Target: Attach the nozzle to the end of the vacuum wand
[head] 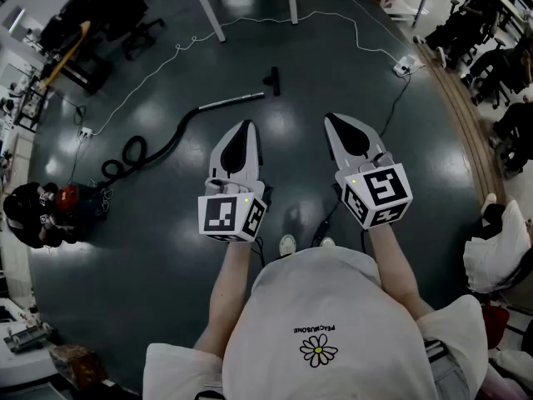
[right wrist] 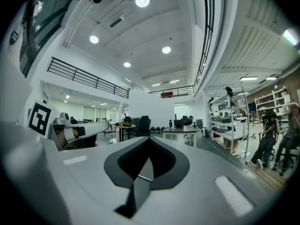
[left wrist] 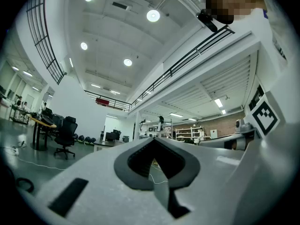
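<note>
In the head view the silver vacuum wand lies on the dark floor ahead of me, with its black hose curling away to the left. The small black nozzle lies apart from it, just beyond the wand's right end. My left gripper and right gripper are held side by side at waist height, well short of both parts. Both are shut with nothing between their jaws. In the left gripper view the left gripper points out into the hall, as does the right gripper in the right gripper view.
A black and red machine sits at the hose's far left end. A white cable runs across the floor past table legs to a power strip. Office chairs and another person are on the right.
</note>
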### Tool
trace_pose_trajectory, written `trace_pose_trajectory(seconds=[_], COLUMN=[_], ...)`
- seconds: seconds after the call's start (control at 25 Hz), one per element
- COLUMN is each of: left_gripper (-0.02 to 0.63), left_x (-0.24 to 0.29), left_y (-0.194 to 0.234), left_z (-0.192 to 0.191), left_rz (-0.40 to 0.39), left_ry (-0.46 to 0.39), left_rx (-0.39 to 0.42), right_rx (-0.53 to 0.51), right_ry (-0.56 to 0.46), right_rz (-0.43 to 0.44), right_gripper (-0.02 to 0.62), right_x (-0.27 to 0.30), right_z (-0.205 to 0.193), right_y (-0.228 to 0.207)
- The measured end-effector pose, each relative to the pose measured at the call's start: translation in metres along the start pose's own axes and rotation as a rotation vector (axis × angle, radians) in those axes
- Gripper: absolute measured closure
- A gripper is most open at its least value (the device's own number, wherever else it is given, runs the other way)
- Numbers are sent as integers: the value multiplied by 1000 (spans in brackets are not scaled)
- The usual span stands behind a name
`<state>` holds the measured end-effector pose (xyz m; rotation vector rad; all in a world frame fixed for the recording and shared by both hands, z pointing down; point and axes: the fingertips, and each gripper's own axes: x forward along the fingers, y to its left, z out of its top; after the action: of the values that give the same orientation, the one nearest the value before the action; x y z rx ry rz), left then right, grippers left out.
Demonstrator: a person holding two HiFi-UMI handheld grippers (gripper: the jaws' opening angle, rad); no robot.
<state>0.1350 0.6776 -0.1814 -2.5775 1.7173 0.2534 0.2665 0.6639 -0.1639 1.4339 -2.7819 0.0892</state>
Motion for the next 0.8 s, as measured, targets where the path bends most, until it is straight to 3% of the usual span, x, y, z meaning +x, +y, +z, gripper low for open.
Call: trace_pose_trajectory(seconds=[0.44, 0.6, 0.8], left_gripper=[606, 606, 606], left_x=[6, 3, -8], left_y=[-1, -1, 14], left_z=[-16, -39, -74], left_rz=[30, 77, 170], left_ry=[11, 57, 129], left_rx=[-59, -40, -65], right_rx=[-42, -73, -21], right_ry=[10, 38, 103], right_rz=[1, 33, 26], right_gripper=[588, 588, 588], right_x=[-12, -26, -15], right_z=[-2, -13, -49], right_y=[-17, -40, -70])
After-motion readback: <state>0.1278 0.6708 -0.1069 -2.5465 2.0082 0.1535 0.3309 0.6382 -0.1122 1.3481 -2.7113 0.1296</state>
